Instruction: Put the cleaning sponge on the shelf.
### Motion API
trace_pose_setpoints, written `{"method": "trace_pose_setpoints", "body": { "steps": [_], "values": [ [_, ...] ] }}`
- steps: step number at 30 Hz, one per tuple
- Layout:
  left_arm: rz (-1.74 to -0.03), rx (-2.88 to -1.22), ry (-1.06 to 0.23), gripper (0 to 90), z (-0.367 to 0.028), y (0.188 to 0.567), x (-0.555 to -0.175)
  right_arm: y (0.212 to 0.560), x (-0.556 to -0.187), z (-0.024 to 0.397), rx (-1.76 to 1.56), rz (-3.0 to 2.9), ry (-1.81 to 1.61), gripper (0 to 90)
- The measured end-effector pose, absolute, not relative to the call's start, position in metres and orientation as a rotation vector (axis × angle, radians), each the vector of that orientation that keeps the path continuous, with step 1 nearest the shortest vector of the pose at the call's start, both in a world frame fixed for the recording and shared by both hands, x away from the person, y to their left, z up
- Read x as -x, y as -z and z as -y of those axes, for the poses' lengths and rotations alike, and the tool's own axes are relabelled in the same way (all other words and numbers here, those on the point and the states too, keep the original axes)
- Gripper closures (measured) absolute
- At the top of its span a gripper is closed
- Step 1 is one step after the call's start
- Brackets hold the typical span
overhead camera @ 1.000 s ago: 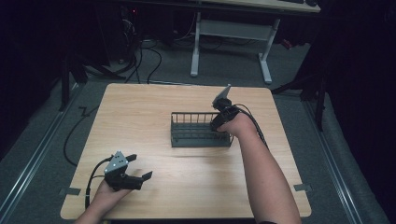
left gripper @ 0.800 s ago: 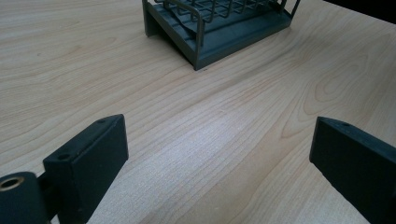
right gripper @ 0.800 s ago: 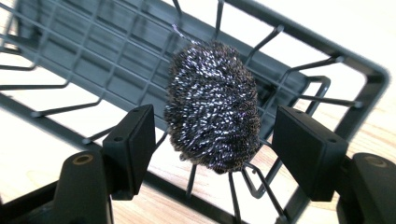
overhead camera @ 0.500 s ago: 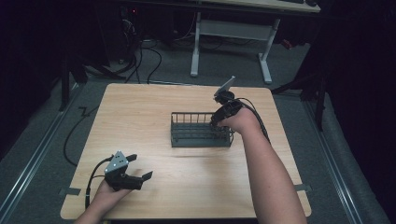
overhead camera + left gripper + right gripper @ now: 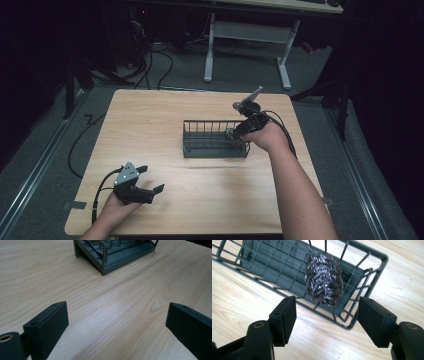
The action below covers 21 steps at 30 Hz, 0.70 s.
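The scourer [image 5: 324,278] sits at one end of the rack [image 5: 372,255] — apparently just set down, since the right tongs [image 5: 327,320] stand open just short of it, pads clear; their jaws have just been closing a little. The left tongs [image 5: 117,327] rest wide open and empty over the desk [image 5: 125,295]. Placing looks done — next, draw the right hand back without snagging the wires.

Right gripper [image 5: 234,133] lifted slightly off the right end of the dark grey wire rack [image 5: 215,146], jaws just opened a little and closed back, now parted. Round steel-wool scouring ball [image 5: 324,278] left inside the rack, clear of both pads.
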<state>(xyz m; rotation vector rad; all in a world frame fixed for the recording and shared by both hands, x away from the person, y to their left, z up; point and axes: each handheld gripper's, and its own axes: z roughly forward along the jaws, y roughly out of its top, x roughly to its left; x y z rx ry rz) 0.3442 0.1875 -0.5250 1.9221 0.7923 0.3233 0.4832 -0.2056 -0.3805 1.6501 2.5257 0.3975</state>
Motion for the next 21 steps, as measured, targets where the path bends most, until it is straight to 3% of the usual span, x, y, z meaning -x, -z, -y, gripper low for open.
{"method": "trace_pose_setpoints", "body": {
  "steps": [21],
  "values": [
    [-0.787, -1.945, -0.33, 5.3, -0.184, 0.527, -0.345, 0.398, -0.433, 0.239, -1.659, -2.454, -0.525, 34.7]
  ]
}}
